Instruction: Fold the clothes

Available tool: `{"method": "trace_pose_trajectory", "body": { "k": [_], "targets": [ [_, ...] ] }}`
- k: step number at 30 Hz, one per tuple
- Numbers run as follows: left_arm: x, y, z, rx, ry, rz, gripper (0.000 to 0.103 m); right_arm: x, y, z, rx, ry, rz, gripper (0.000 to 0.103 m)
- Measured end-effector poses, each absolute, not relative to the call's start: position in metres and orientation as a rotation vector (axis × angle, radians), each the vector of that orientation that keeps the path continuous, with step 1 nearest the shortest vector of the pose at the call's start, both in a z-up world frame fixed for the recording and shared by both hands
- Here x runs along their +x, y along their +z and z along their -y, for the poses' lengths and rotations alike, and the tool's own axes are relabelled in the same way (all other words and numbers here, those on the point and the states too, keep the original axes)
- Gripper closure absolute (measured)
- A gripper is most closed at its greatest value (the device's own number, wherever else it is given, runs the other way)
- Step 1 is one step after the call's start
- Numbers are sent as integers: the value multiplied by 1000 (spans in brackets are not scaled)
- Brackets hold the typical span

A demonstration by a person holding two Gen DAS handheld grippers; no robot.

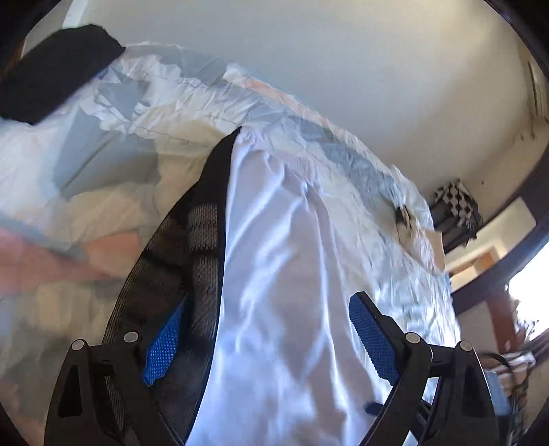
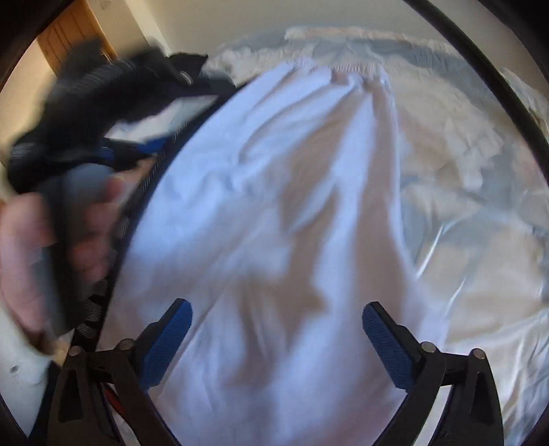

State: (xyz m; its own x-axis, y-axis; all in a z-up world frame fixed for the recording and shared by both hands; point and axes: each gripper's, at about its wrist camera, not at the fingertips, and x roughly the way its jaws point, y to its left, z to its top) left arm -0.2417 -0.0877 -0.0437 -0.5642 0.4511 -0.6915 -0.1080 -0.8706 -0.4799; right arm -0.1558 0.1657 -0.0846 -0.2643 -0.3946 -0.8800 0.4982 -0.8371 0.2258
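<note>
Your white satin garment [image 1: 281, 274] lies draped over a black mesh hoop [image 1: 178, 240] on the bed [image 1: 113, 161] — long axis running straight away from both grippers. Left gripper [image 1: 267, 343] and right gripper [image 2: 278, 346] hover above it, fingers spread wide, pinching nothing — neither clearly nearer.

Upper left of the left wrist view, a dark cloth [image 1: 58, 72] lies on a crumpled bedspread [image 1: 144, 113] patterned in white, grey-blue and peach, blurred toward the left edge. Down the centre-left, a black mesh hoop [image 1: 192, 247] with a dark rim curves from the bottom edge up to mid-frame. A plain pale wall [image 1: 360, 68] fills the top. At the right, a black-and-white chequered object [image 1: 456, 202] sits by a dark frame. In the right wrist view, a wooden door [image 2: 73, 32] shows upper left, and a black cable [image 2: 497, 79] arcs across the upper right.
</note>
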Motion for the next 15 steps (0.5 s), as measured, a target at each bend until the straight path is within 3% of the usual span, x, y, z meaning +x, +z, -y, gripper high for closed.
{"method": "trace_pose_trajectory", "body": {
  "k": [4,10,13,15],
  "targets": [
    [-191,-88,100,-1744,2312,304,12,-136,-107,-167,1609,-2106,-278,5],
    [-138,-96,112,-1979,2251,18,12,-99,-121,-165,1774,-2068,-509,0],
    [-128,-100,132,-2146,2260,-23,12,-87,-116,-171,1821,-2009,-441,0],
    [-120,-103,155,-2211,2233,113,11,-81,-109,-177,1841,-1960,-372,0]
  ]
}}
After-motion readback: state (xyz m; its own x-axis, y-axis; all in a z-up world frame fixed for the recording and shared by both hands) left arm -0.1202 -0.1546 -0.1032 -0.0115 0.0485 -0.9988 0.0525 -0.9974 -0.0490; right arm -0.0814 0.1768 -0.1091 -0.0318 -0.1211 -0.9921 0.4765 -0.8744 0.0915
